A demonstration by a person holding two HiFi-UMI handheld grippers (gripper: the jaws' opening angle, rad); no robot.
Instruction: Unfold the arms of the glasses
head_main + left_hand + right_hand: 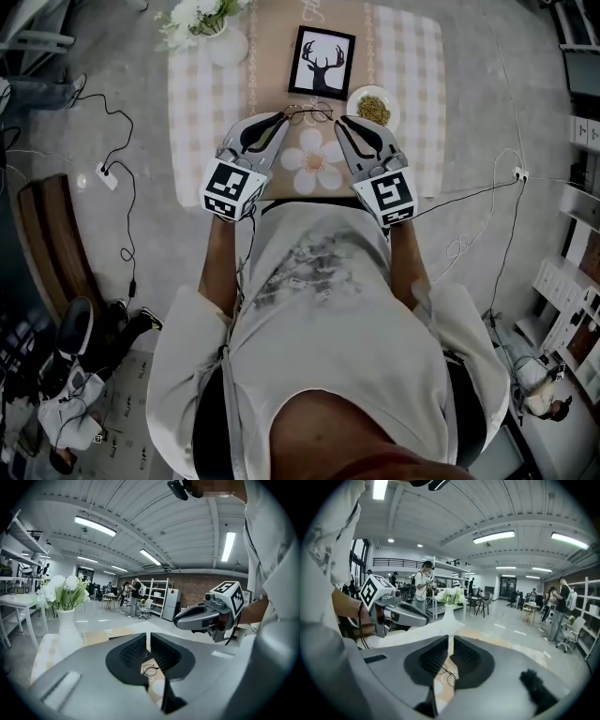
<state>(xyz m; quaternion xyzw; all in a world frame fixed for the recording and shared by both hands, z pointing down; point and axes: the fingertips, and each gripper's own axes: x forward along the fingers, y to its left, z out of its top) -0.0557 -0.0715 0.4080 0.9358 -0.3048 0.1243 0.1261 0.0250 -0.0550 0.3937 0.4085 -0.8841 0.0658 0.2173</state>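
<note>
Glasses (307, 114) stretch left-to-right — left fingers (271, 132) slightly parted, right fingers (362, 137) clenched.

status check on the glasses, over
Left gripper slightly open, empty; right gripper shut, empty. Glasses on table between both tips, not gripped. Bowl close beside right gripper.

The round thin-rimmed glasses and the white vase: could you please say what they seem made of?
The round thin-rimmed glasses: probably dark metal wire, given the hair-fine rims. The bulbous white vase: likely ceramic, smooth and opaque; could be plastic.
</note>
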